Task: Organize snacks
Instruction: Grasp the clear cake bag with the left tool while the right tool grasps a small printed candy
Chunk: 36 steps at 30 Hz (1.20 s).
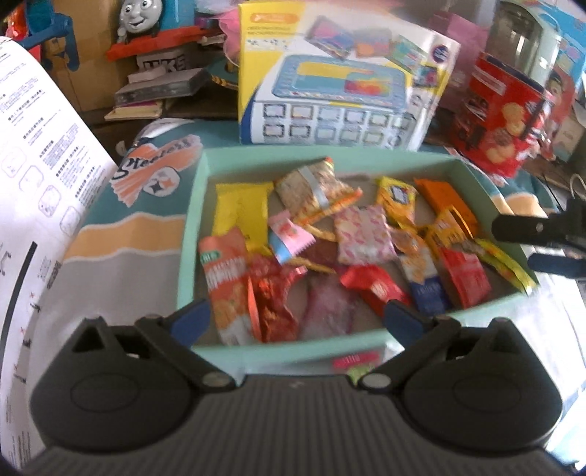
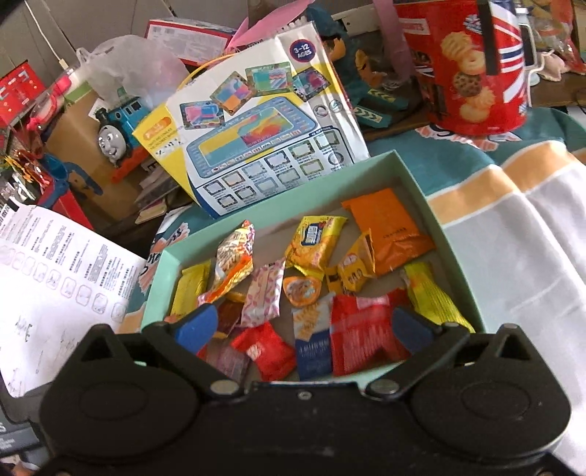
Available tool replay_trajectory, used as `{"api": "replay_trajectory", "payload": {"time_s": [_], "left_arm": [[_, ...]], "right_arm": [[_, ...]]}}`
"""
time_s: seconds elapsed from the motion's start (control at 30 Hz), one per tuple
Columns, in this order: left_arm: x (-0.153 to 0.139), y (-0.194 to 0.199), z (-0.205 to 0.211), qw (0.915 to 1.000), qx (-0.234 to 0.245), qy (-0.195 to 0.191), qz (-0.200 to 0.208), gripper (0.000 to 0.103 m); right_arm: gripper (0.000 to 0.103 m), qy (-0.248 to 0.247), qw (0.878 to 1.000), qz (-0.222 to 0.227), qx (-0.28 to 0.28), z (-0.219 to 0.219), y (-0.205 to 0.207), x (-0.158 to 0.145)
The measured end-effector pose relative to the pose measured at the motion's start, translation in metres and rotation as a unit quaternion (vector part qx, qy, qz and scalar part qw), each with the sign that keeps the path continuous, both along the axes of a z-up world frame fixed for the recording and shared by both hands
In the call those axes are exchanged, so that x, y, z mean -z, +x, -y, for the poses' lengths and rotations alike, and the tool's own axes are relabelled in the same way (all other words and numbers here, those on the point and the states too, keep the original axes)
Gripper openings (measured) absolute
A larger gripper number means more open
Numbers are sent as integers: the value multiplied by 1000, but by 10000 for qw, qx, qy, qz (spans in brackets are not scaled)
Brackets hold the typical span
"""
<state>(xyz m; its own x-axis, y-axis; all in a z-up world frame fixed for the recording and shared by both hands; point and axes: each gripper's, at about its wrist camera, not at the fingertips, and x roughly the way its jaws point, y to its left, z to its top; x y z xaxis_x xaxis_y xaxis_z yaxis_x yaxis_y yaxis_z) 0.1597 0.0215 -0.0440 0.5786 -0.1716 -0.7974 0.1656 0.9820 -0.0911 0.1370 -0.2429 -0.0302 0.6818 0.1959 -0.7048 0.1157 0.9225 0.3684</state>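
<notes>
Toy box (image 1: 329, 77), blue train (image 2: 117, 124)

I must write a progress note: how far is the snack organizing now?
Done: the snack packets all lie inside the mint box, though in a loose, unsorted heap. In hand: nothing; left claw and right claw are open and empty above the box's near edge. Left: sorting the packets, if neater order is wanted.

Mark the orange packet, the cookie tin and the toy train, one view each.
orange packet (image 2: 390, 230): right wrist view, middle of its flat face.
cookie tin (image 2: 465, 69): right wrist view, front wall on the printed cookies.
toy train (image 1: 141, 14): left wrist view, on its grey face.
</notes>
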Motion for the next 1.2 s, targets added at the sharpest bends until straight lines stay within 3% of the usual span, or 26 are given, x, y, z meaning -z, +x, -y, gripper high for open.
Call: {"api": "replay_trajectory", "payload": {"time_s": [0.27, 0.5, 0.7, 0.8, 0.87, 0.9, 1.0, 1.07, 1.2], "left_arm": [[23, -31, 17, 9991, 273, 78, -318, 103], [45, -38, 37, 9972, 505, 201, -523, 103], [54, -40, 64, 9945, 855, 380, -470, 102], [57, -38, 76, 9933, 1000, 421, -399, 90], [61, -36, 82, 9921, 1094, 398, -459, 73], [63, -36, 84, 9918, 1113, 435, -446, 71], [65, -41, 88, 9894, 1275, 649, -245, 47], [64, -42, 85, 9890, 1323, 630, -216, 44], [61, -38, 69, 9912, 1243, 212, -412, 43]], "right_arm": [[103, 86, 9999, -100, 4, 3, -39, 6], [103, -64, 9986, -521, 54, 6, -58, 40], [73, -595, 9951, -784, 50, 3, -58, 61], [69, -699, 9942, -822, 22, 3, -58, 64], [69, -767, 9935, -845, 10, 2, -56, 66], [69, -790, 9931, -861, 2, 2, -55, 67], [69, -818, 9928, -874, -63, -3, -49, 71], [64, -883, 9925, -834, -151, -7, -46, 73], [51, -1048, 9906, -751, -460, -19, -40, 74]]}}
